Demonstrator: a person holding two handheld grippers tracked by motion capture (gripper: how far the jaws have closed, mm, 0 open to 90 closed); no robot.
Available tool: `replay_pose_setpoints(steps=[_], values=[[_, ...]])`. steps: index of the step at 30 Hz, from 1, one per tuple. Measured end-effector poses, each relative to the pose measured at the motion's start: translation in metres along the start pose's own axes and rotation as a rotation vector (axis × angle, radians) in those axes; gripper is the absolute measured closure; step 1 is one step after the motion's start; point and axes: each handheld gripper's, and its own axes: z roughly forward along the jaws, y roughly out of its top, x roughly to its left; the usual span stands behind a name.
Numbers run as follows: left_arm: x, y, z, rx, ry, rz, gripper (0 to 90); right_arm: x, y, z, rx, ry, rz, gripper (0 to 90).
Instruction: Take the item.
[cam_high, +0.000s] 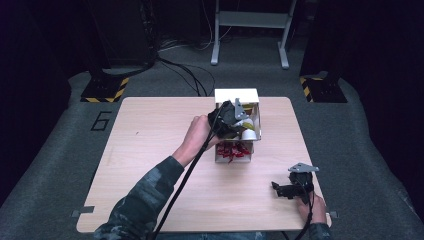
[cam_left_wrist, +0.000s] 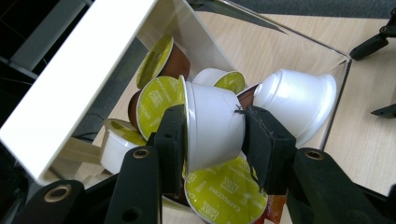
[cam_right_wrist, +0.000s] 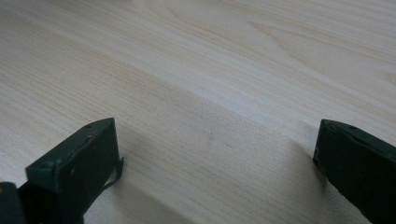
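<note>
My left gripper (cam_high: 231, 119) reaches into the white box (cam_high: 237, 95) at the far middle of the table. In the left gripper view its jaws are shut on a white coffee capsule (cam_left_wrist: 212, 128) with a yellow-green lid, held on its side a little above the pile. More capsules lie around it in the box: a white one (cam_left_wrist: 299, 100) to the right and a brown one (cam_left_wrist: 163, 60) behind. My right gripper (cam_high: 281, 190) rests low on the table near the front right corner, and its jaws (cam_right_wrist: 215, 154) stand wide open over bare wood.
The box's near compartment holds small red items (cam_high: 234, 151). A light wooden table (cam_high: 150, 150) stands on grey floor. Cables trail from both grippers toward the front edge. Metal stand legs (cam_high: 250, 30) and dark equipment stand behind the table.
</note>
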Motion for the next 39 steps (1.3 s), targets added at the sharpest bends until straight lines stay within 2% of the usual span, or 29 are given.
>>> replay_pose_setpoints(steps=[21, 39], values=[[0.008, -0.018, -0.042, -0.096, 0.015, -0.05, 59.5, 0.0, 0.0, 0.0, -0.001, 0.0, 0.0, 0.0], [0.021, -0.059, -0.079, -0.161, 0.068, -0.146, 59.5, 0.0, 0.0, 0.0, 0.001, 0.004, -0.004, 0.0]])
